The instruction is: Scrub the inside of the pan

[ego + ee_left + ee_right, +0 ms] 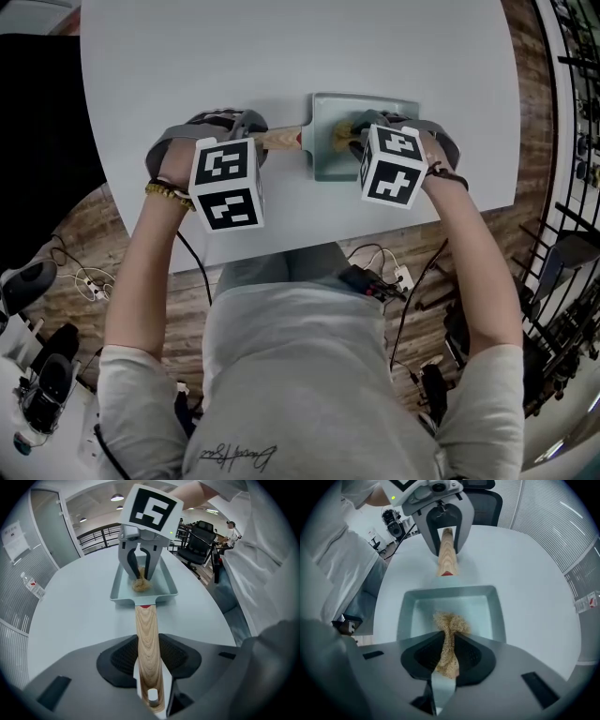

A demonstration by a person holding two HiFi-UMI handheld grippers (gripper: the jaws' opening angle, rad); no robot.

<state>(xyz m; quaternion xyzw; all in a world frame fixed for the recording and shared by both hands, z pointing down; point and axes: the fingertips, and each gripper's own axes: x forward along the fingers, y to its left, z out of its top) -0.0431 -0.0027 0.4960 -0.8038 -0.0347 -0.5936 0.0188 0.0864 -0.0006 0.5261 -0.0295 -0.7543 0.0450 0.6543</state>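
Item 1: rectangular pale-blue pan (323,161), flat on the grey table (281,47) close to its near edge, handle toward my left.
Item 2: my left claw (149,663), pinching the pan's wooden handle (146,630).
Item 3: my right claw (447,656), pointing down, clamped on a tan fibrous scrubber (449,623); its tuft hangs inside the pan.

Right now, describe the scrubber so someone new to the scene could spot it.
On the pale grey table sits a rectangular blue-grey pan with a wooden handle. Inside it, pinched by the right gripper, is the scrubber: a tan, fibrous wad, the only loose, stringy thing against the smooth pan.
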